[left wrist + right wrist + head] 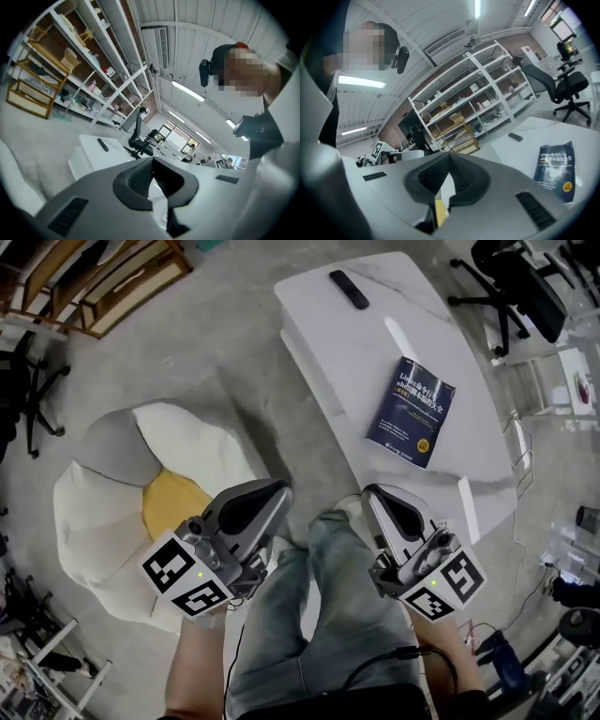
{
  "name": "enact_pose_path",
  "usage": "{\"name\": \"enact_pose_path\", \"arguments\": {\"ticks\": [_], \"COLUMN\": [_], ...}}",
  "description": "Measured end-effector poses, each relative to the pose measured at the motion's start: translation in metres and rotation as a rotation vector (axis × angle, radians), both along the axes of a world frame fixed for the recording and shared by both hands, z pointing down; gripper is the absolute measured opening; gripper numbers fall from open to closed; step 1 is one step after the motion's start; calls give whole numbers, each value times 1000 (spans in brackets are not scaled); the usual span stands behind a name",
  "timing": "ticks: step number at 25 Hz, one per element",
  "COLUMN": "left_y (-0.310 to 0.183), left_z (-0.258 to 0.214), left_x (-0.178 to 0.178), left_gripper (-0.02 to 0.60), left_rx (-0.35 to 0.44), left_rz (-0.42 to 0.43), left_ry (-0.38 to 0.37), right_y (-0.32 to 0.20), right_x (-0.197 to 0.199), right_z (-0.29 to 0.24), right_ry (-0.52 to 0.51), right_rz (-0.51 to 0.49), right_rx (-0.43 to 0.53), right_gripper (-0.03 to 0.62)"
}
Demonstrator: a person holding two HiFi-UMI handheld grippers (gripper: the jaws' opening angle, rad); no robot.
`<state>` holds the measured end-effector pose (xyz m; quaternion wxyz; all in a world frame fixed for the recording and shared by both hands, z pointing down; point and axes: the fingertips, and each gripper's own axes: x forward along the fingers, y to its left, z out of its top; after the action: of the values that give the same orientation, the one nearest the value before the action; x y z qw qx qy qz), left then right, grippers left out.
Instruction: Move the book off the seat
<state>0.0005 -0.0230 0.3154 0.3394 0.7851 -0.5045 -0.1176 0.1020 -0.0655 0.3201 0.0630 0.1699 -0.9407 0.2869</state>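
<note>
there, the blue "linux" book (411,412) lies on the white table (375,324).

Glossy book (411,412); smooth marble-look table (367,351)

I count one dark blue paperback book (411,412), one slim black remote control (348,289), one white marbled table (375,352), one white, grey and yellow cushioned seat (103,512), and two grippers: left gripper (279,490), right gripper (371,494).
</note>
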Motion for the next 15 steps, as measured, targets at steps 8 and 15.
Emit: {"name": "enact_pose_path", "arguments": {"ticks": [8, 15], "left_y": [90, 140], "left_z": [-87, -166], "left_x": [-58, -82], "left_gripper": [5, 5], "left_rx": [44, 85], "left_rz": [-200, -331], "left_ry": [-33, -26], "right_y": [61, 110], "right_x": [-84, -123], "right_z": [-88, -174], "right_ry": [-53, -99], "right_rz": [-218, -342], "right_rx": [71, 118], "right_gripper": [14, 14]}}
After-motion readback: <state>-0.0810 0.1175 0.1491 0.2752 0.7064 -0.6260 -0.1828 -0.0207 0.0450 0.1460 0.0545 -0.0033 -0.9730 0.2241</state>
